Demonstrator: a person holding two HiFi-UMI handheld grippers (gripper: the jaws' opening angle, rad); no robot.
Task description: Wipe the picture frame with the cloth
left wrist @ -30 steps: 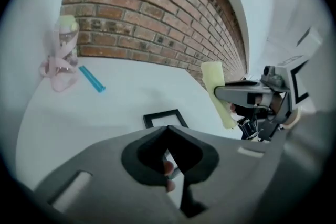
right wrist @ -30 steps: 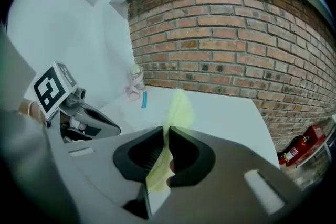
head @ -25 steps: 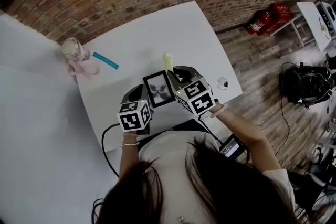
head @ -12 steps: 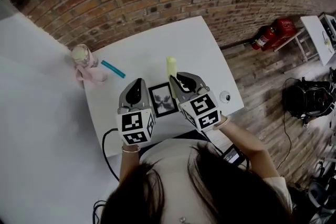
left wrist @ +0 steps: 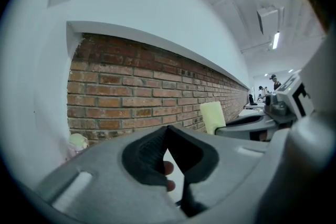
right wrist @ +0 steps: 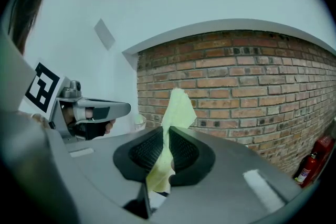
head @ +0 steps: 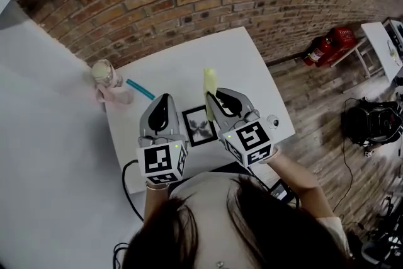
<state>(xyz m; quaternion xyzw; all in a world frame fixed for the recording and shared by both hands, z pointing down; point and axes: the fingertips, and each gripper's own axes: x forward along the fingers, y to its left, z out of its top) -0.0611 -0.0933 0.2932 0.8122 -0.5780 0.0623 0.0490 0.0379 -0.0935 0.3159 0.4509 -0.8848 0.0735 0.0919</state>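
Right gripper (right wrist: 165,139) jaws pinch cloth (right wrist: 176,110); jar (head: 104,72) at table (head: 189,63) corner, contents unclear

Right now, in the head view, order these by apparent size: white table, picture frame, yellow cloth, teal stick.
1. white table
2. picture frame
3. yellow cloth, held nearer the camera, so unsure against the frame
4. teal stick
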